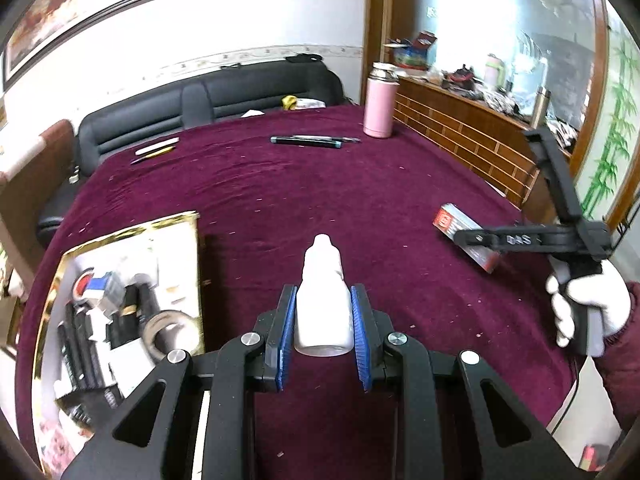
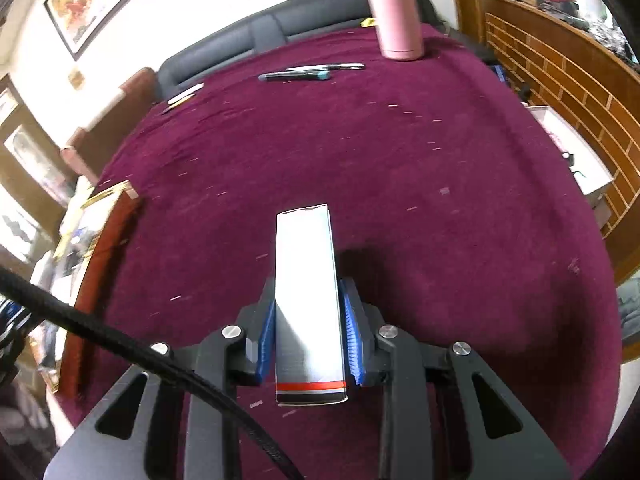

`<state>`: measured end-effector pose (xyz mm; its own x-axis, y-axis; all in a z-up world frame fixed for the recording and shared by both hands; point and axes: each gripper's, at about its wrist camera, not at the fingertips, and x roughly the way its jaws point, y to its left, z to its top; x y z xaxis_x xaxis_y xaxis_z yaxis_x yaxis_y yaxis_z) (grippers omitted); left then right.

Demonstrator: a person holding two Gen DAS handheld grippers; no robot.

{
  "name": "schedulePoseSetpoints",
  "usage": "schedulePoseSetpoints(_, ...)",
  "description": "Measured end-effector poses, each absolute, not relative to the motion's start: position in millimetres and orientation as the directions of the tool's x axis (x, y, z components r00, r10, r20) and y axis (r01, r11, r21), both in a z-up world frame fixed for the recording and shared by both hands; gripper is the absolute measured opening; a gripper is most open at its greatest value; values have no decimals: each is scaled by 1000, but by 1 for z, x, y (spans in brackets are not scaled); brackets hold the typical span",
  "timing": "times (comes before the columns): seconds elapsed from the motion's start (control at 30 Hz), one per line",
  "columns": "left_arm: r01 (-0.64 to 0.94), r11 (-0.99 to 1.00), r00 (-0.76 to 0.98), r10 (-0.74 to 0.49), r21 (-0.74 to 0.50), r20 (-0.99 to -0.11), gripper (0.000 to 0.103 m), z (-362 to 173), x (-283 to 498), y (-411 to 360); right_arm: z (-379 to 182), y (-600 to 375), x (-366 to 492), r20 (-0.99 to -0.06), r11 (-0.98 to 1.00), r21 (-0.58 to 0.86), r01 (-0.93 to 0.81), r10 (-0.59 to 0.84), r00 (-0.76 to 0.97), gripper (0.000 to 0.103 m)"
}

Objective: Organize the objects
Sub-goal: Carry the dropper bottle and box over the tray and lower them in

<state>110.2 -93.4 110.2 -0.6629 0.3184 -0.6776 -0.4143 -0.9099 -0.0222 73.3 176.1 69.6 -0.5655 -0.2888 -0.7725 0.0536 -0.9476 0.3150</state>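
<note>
White plastic, the dropper bottle sits pinched in the left gripper, its long axis running out along the fingers, nozzle forward. Gold-rimmed, the box of sorted items lies just left of that gripper, nearer than to the right gripper, which clamps a grey carton lengthwise.

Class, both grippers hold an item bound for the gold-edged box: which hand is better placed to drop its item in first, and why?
Probably the left. The left gripper holds the white bottle right beside the gold-edged box. The right gripper holds the carton with open cloth between it and the box.
</note>
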Motion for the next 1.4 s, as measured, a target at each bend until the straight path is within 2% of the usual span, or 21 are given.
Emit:
schedulePoseSetpoints(0.63,-228,-968,-724,240,-103,-647,22,101,116,-210,104,16,66,-744,-874,347,341,-478,-467,27)
schedulePoseSetpoints(1.03,-82,-987,-751,154,-140,-642,22,95,112,-298,112,-57,41,-750,-841,334,426,-511,-421,28)
schedulePoseSetpoints(1.4,-14,-991,-716,102,-132,-691,22,73,98,-337,100,-114,3,-777,-829,325,456,-509,-371,28)
